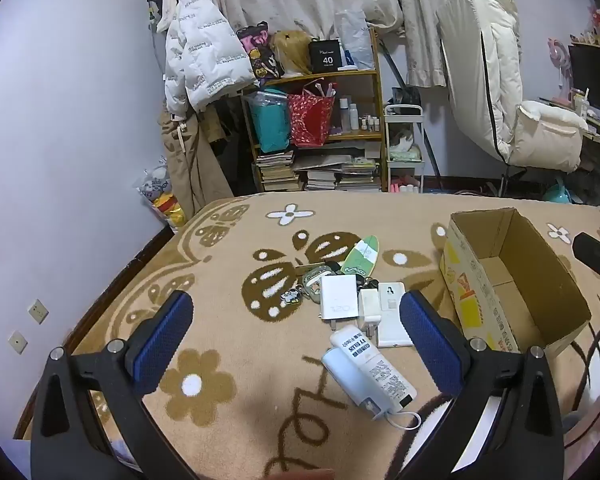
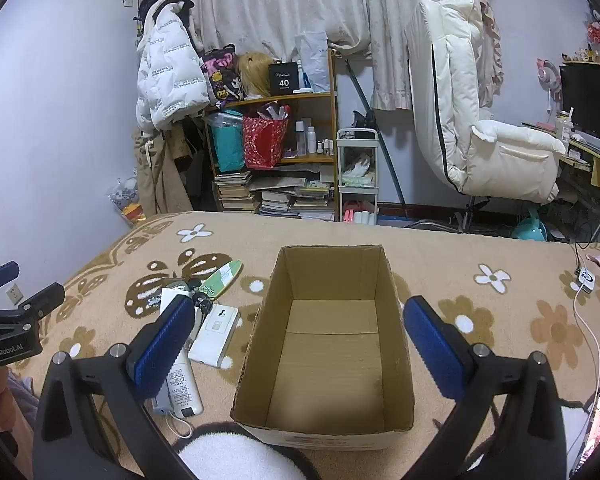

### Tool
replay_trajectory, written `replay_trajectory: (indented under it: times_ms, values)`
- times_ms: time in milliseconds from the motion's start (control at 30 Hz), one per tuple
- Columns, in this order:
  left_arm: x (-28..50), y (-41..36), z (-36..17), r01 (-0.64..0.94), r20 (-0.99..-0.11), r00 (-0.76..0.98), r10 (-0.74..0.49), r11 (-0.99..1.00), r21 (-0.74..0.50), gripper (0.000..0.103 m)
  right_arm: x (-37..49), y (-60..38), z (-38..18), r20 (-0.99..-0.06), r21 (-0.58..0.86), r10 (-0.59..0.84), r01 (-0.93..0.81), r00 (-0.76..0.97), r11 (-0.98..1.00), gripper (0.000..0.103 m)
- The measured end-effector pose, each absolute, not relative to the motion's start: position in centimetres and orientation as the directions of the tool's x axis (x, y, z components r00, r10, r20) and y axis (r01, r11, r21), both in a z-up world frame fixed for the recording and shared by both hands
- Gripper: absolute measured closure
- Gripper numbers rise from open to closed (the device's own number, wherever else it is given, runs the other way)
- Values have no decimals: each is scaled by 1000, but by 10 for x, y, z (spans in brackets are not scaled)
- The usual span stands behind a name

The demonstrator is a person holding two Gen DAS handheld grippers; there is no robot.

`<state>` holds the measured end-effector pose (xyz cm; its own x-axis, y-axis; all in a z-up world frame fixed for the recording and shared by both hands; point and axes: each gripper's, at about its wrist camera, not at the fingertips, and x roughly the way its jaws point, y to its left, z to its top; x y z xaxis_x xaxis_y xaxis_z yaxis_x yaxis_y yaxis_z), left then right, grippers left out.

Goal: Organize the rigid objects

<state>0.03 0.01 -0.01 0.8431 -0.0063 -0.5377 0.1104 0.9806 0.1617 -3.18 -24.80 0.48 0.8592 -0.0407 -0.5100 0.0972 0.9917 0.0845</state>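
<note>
A heap of small items lies on the tan flowered blanket (image 1: 228, 360): a white power bank (image 1: 366, 372) with a cable, a white charger (image 1: 339, 297), a smaller white plug (image 1: 370, 307), a flat white box (image 1: 392, 316), keys with charms (image 1: 300, 294) and a green mini skateboard (image 1: 360, 255). My left gripper (image 1: 296, 332) hovers open just before the heap, nothing in it. An open cardboard box (image 2: 328, 332) stands empty to the right of the heap. My right gripper (image 2: 296, 332) is open above the box's near end. The other gripper (image 2: 16, 312) shows at left.
A phone (image 2: 598, 436) and a white charging cable (image 2: 588, 320) lie on the blanket at the right. Beyond the bed stand a cluttered wooden shelf (image 1: 316, 120), a hanging white jacket (image 1: 204, 48), a small white trolley (image 1: 404, 148) and a cream chair (image 2: 480, 128).
</note>
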Motion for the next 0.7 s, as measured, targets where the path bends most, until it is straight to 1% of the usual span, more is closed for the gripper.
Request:
replay_trajectory:
  times_ms: [167, 233, 267, 400, 700]
  values:
    - [0, -4, -1, 122, -547, 837, -24, 982, 144, 1, -32, -248, 4, -509, 86, -39, 96, 860, 992, 0]
    - [-2, -9, -1, 120, -544, 839, -17, 981, 154, 1, -32, -248, 4, -509, 86, -40, 97, 860, 992, 0]
    - [1, -1, -2, 116, -544, 839, -25, 984, 134, 1, -32, -248, 4, -509, 86, -39, 96, 860, 992, 0]
    - [-1, -3, 0, 134, -540, 841, -26, 978, 161, 1, -32, -248, 4, -511, 86, -39, 96, 859, 992, 0]
    - [-1, -5, -2, 139, -548, 836, -30, 978, 159, 1, -31, -248, 2, -512, 83, -41, 97, 858, 992, 0]
